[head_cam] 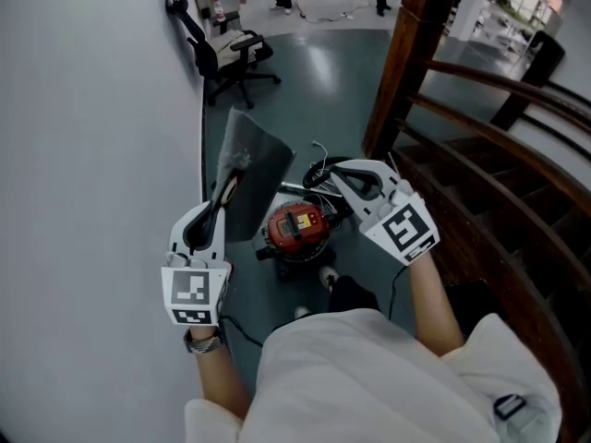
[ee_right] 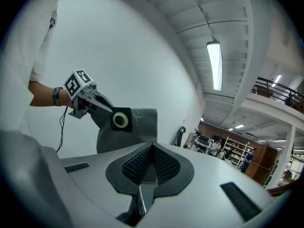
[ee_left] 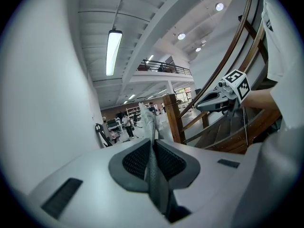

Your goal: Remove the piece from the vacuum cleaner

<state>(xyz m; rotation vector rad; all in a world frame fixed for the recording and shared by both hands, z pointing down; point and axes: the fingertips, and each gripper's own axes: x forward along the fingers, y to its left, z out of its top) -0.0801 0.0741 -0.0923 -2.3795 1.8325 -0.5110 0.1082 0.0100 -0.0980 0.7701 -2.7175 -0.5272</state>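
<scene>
A grey dust bag, taken to be the piece named in the task, is held up in the air at the wall side, well above the red-and-black vacuum cleaner, which stands on the dark floor between the two grippers in the head view. The bag is pinched by the left gripper: in the left gripper view a thin fold of grey fabric is seen clamped between the textured pads, so the jaws are kept slightly apart by the cloth alone. The grip is taken near the black collar with its round opening. That is probably the stiffest part of the bag, so the soft body can hang free without slipping. The right gripper is held beside the wooden stair rail, apart from the bag; its jaws are pressed together and nothing is gripped between them. It appears to be kept clear because one grip is enough for so light a thing. The bag is judged to be free of the machine already, and only setting it down seems left.
</scene>
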